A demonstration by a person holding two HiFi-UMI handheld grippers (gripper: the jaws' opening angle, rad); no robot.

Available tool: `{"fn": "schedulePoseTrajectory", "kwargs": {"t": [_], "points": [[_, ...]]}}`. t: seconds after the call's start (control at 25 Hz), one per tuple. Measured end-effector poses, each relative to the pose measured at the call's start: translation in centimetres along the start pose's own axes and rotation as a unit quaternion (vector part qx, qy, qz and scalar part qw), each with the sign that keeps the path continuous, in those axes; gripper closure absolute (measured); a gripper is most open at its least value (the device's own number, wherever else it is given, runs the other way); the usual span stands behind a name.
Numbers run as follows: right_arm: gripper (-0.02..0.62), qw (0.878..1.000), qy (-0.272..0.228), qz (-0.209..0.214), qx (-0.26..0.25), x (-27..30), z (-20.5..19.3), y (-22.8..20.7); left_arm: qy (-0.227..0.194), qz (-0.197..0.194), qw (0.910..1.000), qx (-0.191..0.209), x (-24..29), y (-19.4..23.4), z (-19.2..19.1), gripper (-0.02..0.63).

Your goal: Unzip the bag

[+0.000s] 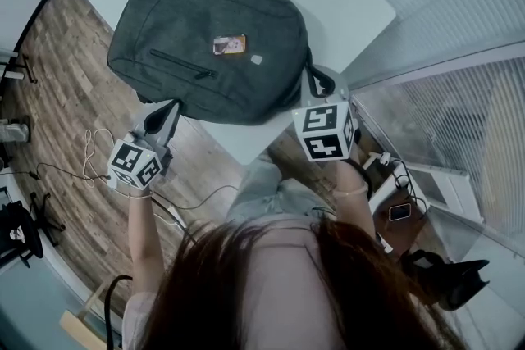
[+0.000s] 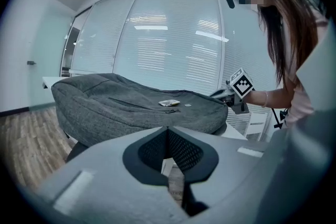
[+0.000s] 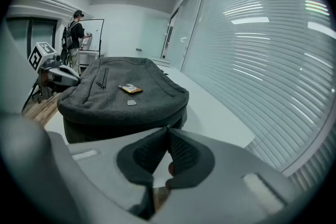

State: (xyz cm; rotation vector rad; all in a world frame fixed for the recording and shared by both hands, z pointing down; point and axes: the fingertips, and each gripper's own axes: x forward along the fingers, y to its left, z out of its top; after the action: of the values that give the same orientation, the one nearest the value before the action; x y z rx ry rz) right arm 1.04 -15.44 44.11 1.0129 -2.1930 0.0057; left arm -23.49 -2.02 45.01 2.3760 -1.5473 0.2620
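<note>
While the grey backpack (image 1: 205, 37) lies flat on the white table (image 1: 353, 4), your left gripper (image 2: 168, 128) hovers just beside its near-left edge, jaws pressed together on nothing. Your right gripper (image 3: 167, 128), jaws likewise together, points at its near-right corner.

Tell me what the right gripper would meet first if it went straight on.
Probably the grey backpack: its near end wall lies just ahead of the right gripper, though depth is unclear.
</note>
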Motion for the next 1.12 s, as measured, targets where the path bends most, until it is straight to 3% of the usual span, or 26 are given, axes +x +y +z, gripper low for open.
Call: {"fn": "schedulePoseTrajectory", "kwargs": {"t": [0.36,0.76,1.12], "points": [[0.583,1.0,-0.008,0.022,0.001,0.0,-0.1,0.0,0.017,0.065,0.9977,-0.011,0.1,-0.3,0.9,0.601],[0.581,0.992,-0.021,0.12,-0.015,-0.1,0.1,0.1,-0.012,0.122,0.9924,-0.01,1.0,-3.4,5.9,0.6],[0.581,0.981,-0.036,0.186,-0.04,-0.2,0.1,-0.1,-0.009,0.121,0.9924,-0.019,5.2,-8.2,8.0,0.548]]}}
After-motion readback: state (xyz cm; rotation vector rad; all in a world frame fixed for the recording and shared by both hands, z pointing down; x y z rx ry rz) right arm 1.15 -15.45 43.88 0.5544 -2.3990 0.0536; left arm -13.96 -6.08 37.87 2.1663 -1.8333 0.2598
